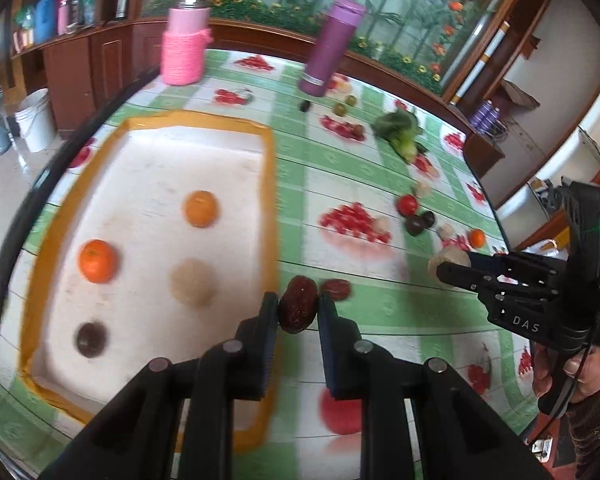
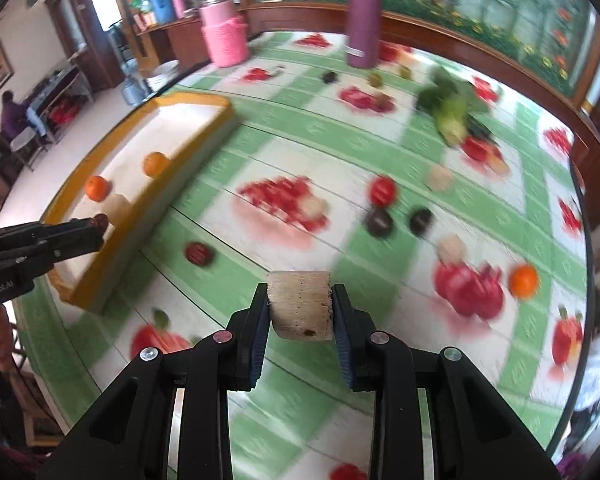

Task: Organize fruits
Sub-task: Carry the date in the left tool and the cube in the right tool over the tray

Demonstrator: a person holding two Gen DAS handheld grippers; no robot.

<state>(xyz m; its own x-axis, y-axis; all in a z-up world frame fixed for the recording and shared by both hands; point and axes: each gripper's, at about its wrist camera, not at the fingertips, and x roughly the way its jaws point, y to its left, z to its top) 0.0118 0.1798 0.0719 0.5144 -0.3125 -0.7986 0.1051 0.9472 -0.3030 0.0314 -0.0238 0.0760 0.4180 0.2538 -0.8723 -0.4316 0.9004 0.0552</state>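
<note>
yellow-rimmed tray (image 1: 269, 184) holds two oranges (image 1: 97, 261).

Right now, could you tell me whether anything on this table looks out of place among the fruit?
Yes: a leafy green vegetable lies among the loose fruit on the tablecloth, well away from the yellow-rimmed tray. It is the only non-fruit produce in sight.

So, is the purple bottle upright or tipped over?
Upright: the purple bottle stands on its base on the table, in both views.
</note>
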